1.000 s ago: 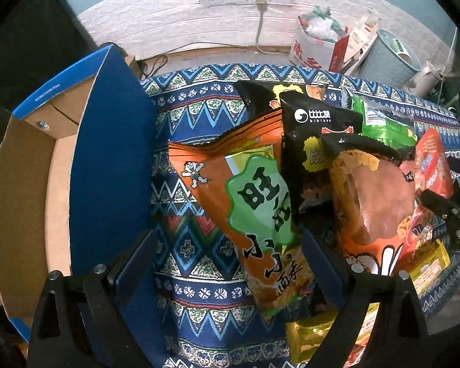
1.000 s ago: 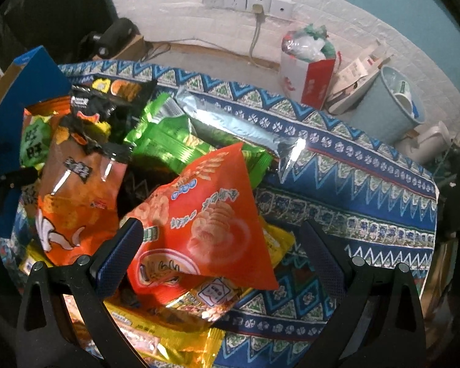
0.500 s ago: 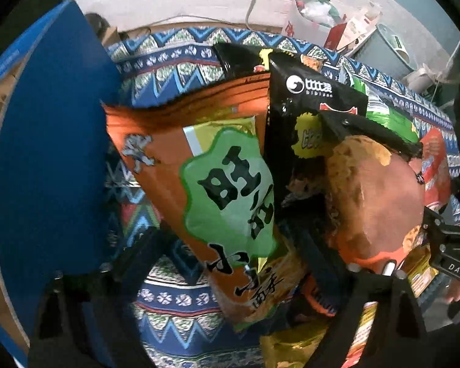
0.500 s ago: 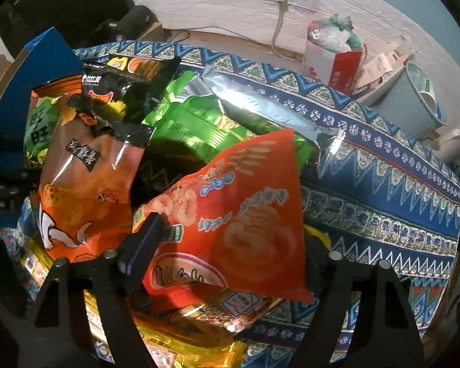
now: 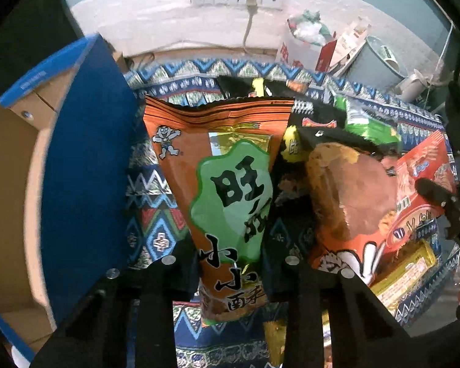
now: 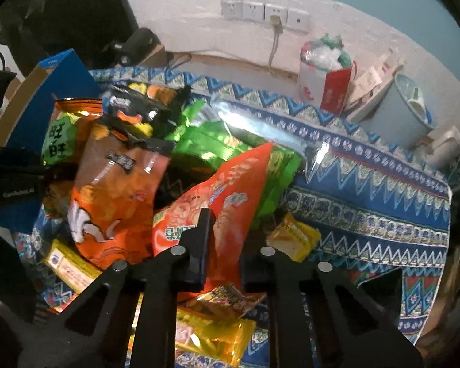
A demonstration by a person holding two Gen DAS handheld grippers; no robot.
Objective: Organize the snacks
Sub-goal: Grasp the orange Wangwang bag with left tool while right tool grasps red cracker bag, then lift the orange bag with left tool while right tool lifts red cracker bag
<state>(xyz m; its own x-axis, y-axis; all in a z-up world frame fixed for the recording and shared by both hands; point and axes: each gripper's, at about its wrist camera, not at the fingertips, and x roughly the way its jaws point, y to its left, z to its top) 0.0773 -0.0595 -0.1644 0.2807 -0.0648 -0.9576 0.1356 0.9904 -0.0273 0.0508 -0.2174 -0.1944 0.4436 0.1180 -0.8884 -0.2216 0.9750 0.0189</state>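
My left gripper (image 5: 230, 263) is closing its jaws on the lower end of an orange bag with a green label (image 5: 230, 184); the pads press its sides and it stands upright. My right gripper (image 6: 224, 260) is closing on the bottom of a red-orange snack bag (image 6: 220, 196), pinched between both pads. Both bags rise from a heap of snacks on a blue patterned cloth (image 6: 368, 202). Between them lies an orange bag with a clear window (image 5: 346, 190). An open cardboard box with blue outer walls (image 5: 76, 168) stands left of the heap.
Black bags (image 6: 138, 107), green bags (image 6: 205, 141), a silver pack (image 6: 260, 128) and yellow packs (image 6: 211, 331) fill the heap. Behind the cloth stand a red-and-white paper bag (image 6: 325, 82) and a pale blue bin (image 6: 395, 113). Wall sockets (image 6: 263, 12) hold a plugged cable.
Both grippers have gone from wide open to shut, the left on the orange-and-green bag and the right on the red-orange bag. Both bags now stand more upright.
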